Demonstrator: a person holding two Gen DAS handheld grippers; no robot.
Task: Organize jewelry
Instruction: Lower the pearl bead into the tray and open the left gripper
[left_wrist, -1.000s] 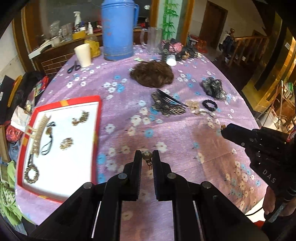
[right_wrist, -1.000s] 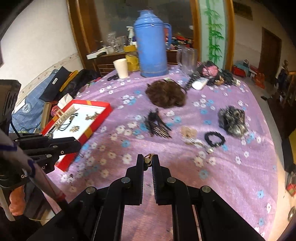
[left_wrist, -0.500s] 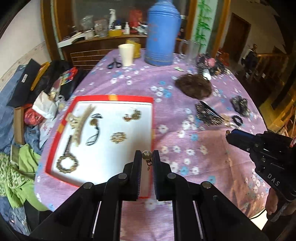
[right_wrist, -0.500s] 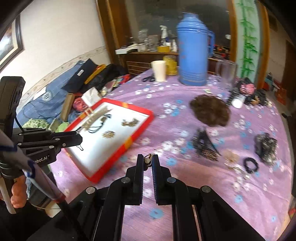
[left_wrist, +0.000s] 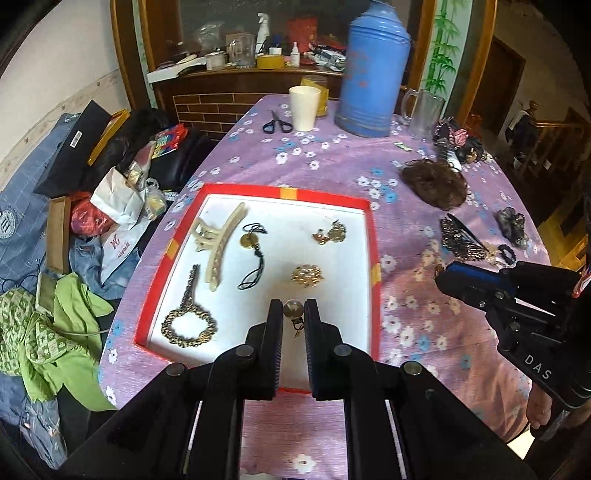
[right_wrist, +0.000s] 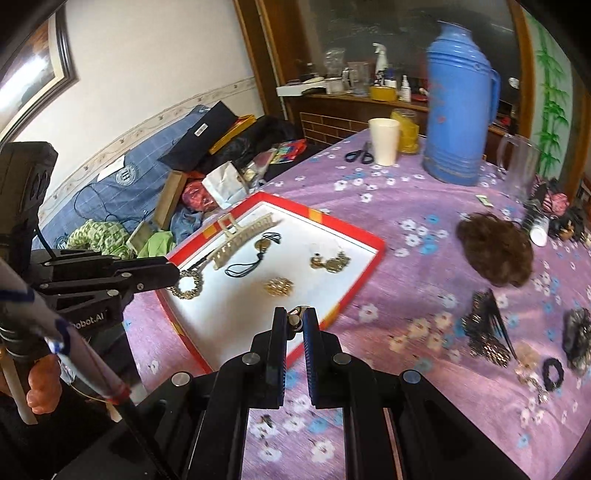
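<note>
Purple floral tabletop (left_wrist: 332, 166) | red-rimmed white tray (left_wrist: 372, 236) holds five pieces | left tool (left_wrist: 293, 314) pinches round bead earring (left_wrist: 293, 308) above tray | right tool (right_wrist: 294, 320) clamps small gold piece (right_wrist: 297, 312) at tray edge | several pieces remain outside, roughly half done

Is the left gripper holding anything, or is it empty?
Holding: the left gripper is shut on a small round bead earring, above the red tray.

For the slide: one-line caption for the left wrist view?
Left gripper holds a round-bead earring over the red-rimmed tray of sorted jewelry; right gripper waits beside.
</note>
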